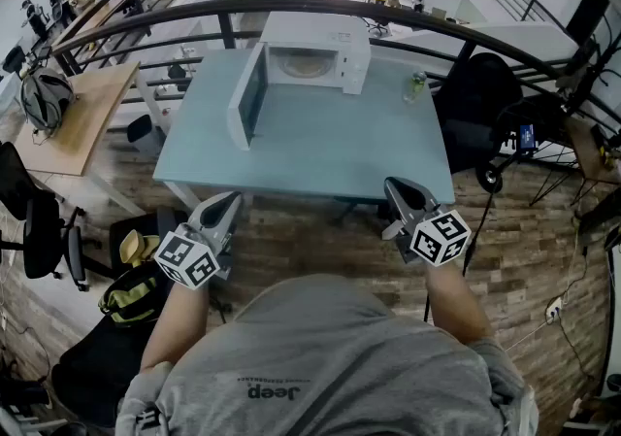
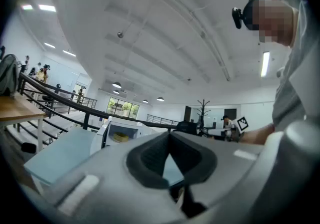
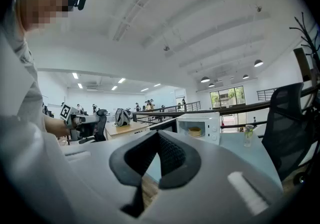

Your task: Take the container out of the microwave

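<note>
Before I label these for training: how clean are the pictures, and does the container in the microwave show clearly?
Head view: bright, even light, fisheye bends the railing, container pale but sharp. Left gripper view: dark vignette, the left gripper up close is soft, container small. Right gripper view: same vignette, container small yet distinct.

Microwave at mid far edge of desk, its door swung open twd left edge. Container inside microwave. Jar nr far right corner. Left gripper & right gripper just off near edge.
</note>
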`<action>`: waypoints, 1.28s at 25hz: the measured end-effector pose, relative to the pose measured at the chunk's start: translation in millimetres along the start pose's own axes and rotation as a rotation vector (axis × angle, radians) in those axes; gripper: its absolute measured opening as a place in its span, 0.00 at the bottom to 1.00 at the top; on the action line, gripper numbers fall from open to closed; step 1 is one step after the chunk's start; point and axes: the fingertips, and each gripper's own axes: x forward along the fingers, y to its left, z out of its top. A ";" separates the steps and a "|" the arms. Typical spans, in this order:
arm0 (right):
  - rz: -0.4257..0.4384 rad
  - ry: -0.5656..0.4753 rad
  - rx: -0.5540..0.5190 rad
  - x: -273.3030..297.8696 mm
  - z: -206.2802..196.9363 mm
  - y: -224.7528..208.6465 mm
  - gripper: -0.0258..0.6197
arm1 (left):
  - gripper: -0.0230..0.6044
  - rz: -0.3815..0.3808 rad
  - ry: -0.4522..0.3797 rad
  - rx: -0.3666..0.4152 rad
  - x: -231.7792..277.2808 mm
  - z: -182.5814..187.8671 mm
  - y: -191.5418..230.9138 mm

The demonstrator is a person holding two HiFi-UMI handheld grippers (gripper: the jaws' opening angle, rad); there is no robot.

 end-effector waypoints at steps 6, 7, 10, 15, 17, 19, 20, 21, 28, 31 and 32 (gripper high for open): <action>0.003 -0.003 -0.002 0.6 2.4 -4.2 0.04 | 0.08 -0.004 -0.003 0.004 5.4 0.5 0.1; 0.003 -0.004 -0.003 0.7 2.5 -4.6 0.04 | 0.08 -0.006 -0.003 0.006 6.2 0.2 -0.1; 0.005 -0.008 -0.004 0.6 2.6 -6.3 0.04 | 0.08 -0.008 -0.001 0.004 8.9 -0.4 -1.5; 0.005 -0.029 0.023 -2.2 6.9 -12.7 0.04 | 0.08 -0.014 0.005 0.008 14.5 -0.3 -4.8; 0.005 -0.040 0.046 -5.1 7.5 -17.5 0.04 | 0.08 -0.012 0.009 0.005 17.9 -0.8 -7.3; 0.007 -0.045 0.059 -9.0 6.6 -22.1 0.04 | 0.08 -0.010 0.010 0.003 22.4 -1.2 -10.9; 0.010 -0.046 0.062 -11.9 6.2 -24.0 0.04 | 0.08 -0.010 0.010 0.002 24.9 -1.5 -13.6; 0.015 -0.047 0.064 -15.4 6.0 -25.7 0.04 | 0.08 -0.010 0.010 0.002 27.6 -2.0 -16.9; 0.055 -0.047 0.061 -59.3 11.2 -57.0 0.04 | 0.08 -0.017 0.011 -0.005 67.2 -10.4 -67.5; 0.077 -0.047 0.042 -77.4 7.2 -70.5 0.04 | 0.08 -0.016 0.016 -0.009 83.9 -17.7 -92.3; 0.087 -0.047 0.035 -81.8 5.1 -73.9 0.04 | 0.08 -0.015 0.019 -0.010 88.6 -20.1 -99.7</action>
